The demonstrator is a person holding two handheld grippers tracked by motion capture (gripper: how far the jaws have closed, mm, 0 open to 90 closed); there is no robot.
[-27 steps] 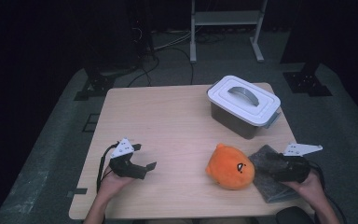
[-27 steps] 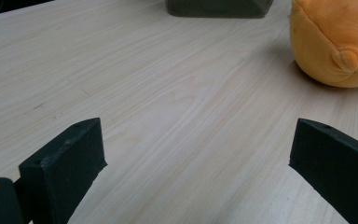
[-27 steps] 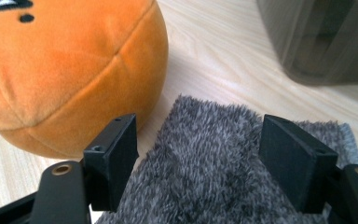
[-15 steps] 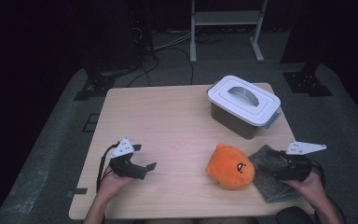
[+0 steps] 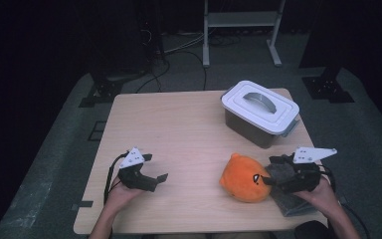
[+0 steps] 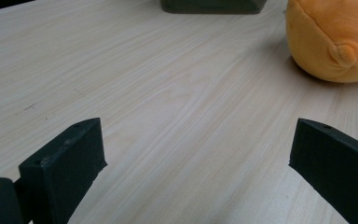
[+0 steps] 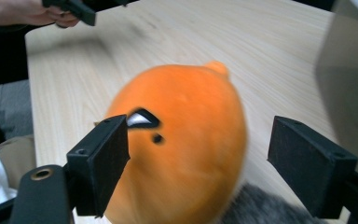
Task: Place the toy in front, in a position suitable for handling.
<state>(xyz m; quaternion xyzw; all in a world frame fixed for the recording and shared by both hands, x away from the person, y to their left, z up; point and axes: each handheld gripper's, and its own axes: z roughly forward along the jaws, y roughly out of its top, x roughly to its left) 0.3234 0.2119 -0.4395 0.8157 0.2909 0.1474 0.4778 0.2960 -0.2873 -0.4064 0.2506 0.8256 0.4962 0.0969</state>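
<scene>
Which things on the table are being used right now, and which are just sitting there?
Being used:
orange plush toy
right gripper, jaws open around the toy

Just sitting there:
lidded white and grey storage box
grey furry cloth by the right hand
left gripper, open over bare table

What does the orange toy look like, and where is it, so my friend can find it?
Look at the wooden table, at its near right part, in front of the grey box with the white lid. There sits a round, soft orange toy with a small dark eye, right before the open right gripper. It is the one bright, fuzzy thing there.
</scene>
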